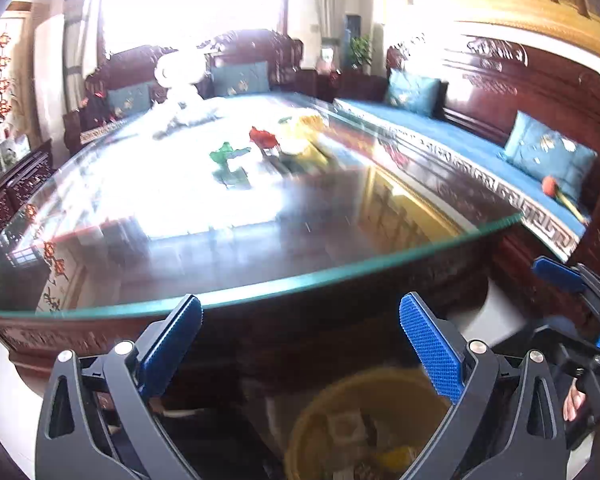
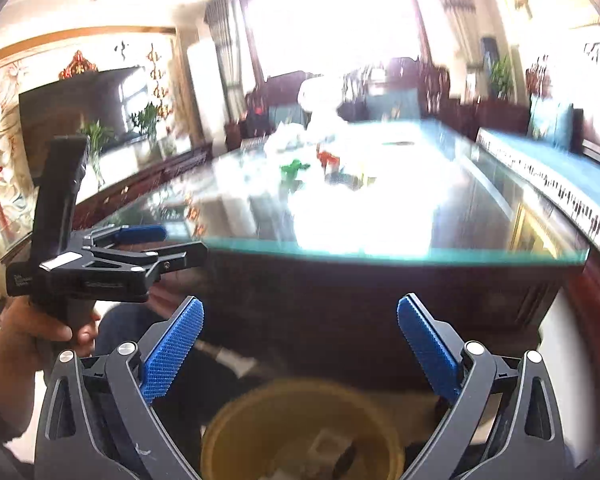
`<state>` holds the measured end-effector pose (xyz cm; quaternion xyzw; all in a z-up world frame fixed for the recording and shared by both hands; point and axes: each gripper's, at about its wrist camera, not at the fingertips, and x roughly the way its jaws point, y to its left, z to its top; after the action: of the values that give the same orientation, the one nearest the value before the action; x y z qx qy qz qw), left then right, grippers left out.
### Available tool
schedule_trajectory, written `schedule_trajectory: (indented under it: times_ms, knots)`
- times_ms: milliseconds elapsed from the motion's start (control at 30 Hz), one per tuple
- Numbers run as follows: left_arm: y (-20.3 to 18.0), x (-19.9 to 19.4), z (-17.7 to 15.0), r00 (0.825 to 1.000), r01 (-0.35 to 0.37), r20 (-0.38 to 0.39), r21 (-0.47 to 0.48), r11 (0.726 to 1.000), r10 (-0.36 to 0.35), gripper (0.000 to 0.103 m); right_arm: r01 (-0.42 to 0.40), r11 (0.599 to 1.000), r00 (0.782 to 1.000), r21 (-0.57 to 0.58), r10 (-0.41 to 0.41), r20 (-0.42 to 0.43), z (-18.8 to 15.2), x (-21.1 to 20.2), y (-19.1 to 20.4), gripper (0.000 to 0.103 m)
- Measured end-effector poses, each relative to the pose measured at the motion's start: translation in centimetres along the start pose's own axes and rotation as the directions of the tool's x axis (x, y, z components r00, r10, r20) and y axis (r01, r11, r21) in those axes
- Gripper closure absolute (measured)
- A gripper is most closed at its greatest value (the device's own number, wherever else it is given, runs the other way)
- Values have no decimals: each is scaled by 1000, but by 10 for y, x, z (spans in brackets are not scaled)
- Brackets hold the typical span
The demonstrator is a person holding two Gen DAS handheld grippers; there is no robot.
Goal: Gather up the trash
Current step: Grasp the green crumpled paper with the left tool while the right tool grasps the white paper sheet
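Observation:
My left gripper (image 1: 300, 320) is open and empty, held in front of the glass table's near edge (image 1: 260, 290), above a yellow trash bin (image 1: 320, 412) on the floor with some scraps inside. My right gripper (image 2: 300, 322) is open and empty too, above the same bin (image 2: 260, 412). On the table lie a green wrapper (image 1: 226, 154), a red wrapper (image 1: 263, 137), a yellowish piece (image 1: 300, 136) and crumpled white paper (image 1: 188, 114). They also show in the right wrist view as the green wrapper (image 2: 294, 168) and the red wrapper (image 2: 327, 158). The left gripper appears from the side in the right wrist view (image 2: 172, 246).
A carved wooden sofa with blue cushions (image 1: 460, 140) runs along the table's right side. A low cabinet with a television (image 2: 80, 108) and plants stands to the left. The dark wooden table base (image 2: 360, 300) is right ahead of the fingers.

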<state>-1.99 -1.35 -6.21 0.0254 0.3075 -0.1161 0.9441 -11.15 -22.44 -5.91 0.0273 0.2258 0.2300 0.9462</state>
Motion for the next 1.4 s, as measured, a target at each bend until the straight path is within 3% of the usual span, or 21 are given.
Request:
schedule_trajectory:
  times_ms: [267,433,633,767,933,1033,1233,1400]
  knots:
    - [11,22,28,998,57,16,-43,997,-57,4,55,998,998,-33,-53,46,24,29,-2,8]
    - [13,39,47,999,8,35,-31,999,-7,4,69,997,996,-34,-67,63,38,47,-8,8]
    - [32,67,66,1000,4,23,-136,991,-1,4,7,1000,1000,25,-8,19,44,69,-22,8]
    - [49,90,81,1000,-20,16,-158,987,23,4,1,999,1000,51,0,-14,48,80,-28,8]
    - [65,126,107,998,-65,-29,-152,986,61,4,-26,997,999,67,27,-27,57,99,-37,8]
    - [73,147,118,990,-137,-64,-148,980,129,4,-53,996,998,71,55,-31,66,113,-40,8]
    - [89,196,135,980,-124,-175,-151,981,97,4,-90,993,995,72,93,-35,81,132,-43,8]
    - [101,220,153,975,-129,-198,-153,980,98,4,-93,994,995,54,95,-42,89,142,-43,8]
